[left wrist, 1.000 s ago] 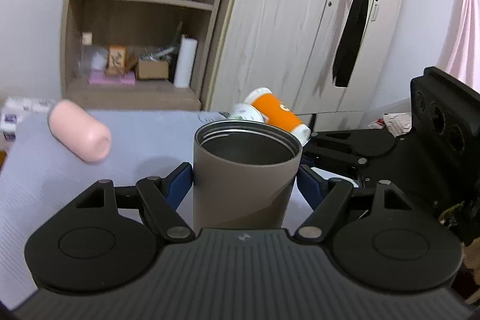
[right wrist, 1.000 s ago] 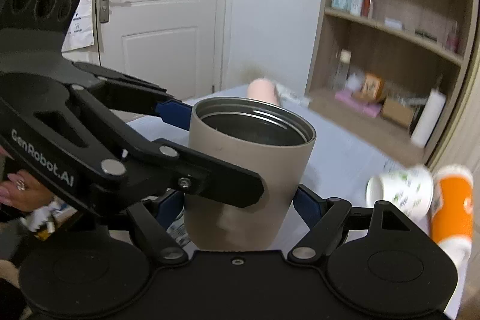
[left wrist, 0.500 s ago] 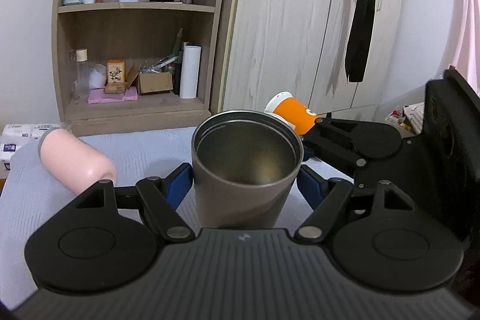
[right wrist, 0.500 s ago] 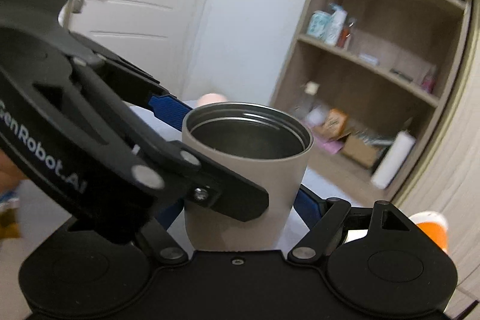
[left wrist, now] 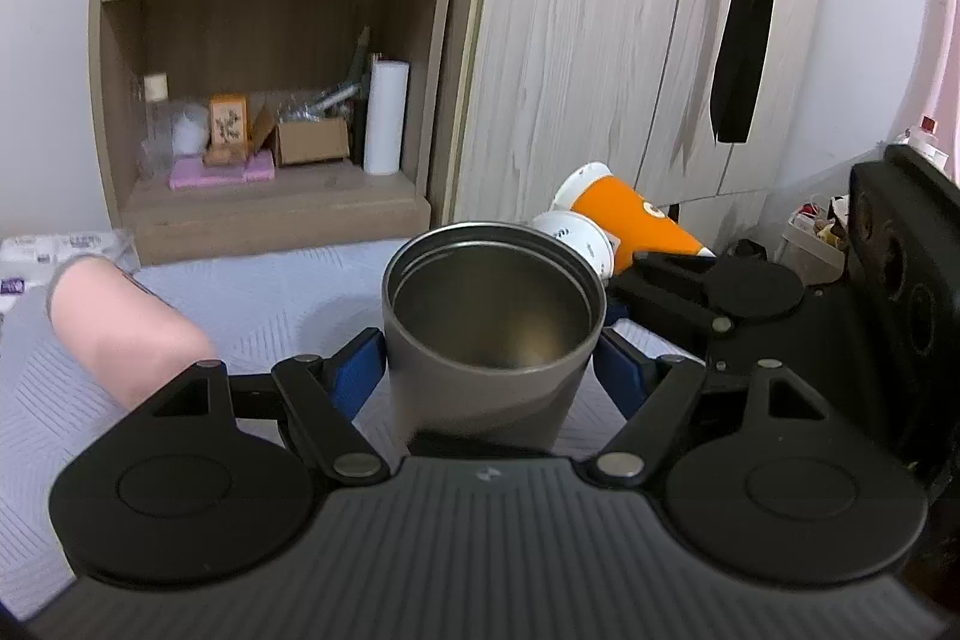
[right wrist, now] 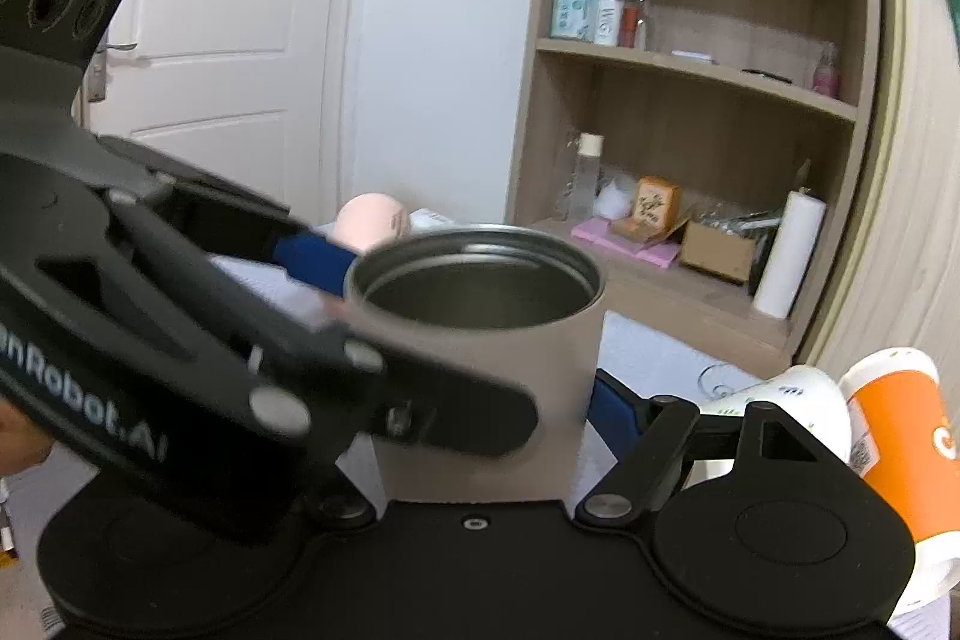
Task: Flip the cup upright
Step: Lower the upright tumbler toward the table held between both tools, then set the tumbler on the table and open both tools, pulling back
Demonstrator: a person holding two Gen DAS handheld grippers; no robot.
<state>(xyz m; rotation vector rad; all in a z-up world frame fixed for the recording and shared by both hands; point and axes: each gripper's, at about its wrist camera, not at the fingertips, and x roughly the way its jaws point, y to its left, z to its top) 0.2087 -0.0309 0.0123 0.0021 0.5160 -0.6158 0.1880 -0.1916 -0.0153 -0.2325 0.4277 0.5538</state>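
one upright cup (left wrist: 489,322), three toppled

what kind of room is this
Most likely a bedroom or spare room in a home: a wooden wardrobe with a black ribbon hanging on it, an open shelf unit of bottles and boxes, and a white panelled door.

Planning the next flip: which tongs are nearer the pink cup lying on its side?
Left. The pink cup lies just left of the left tongs; from the right tongs it sits farther off, beyond the grey tumbler both hold.
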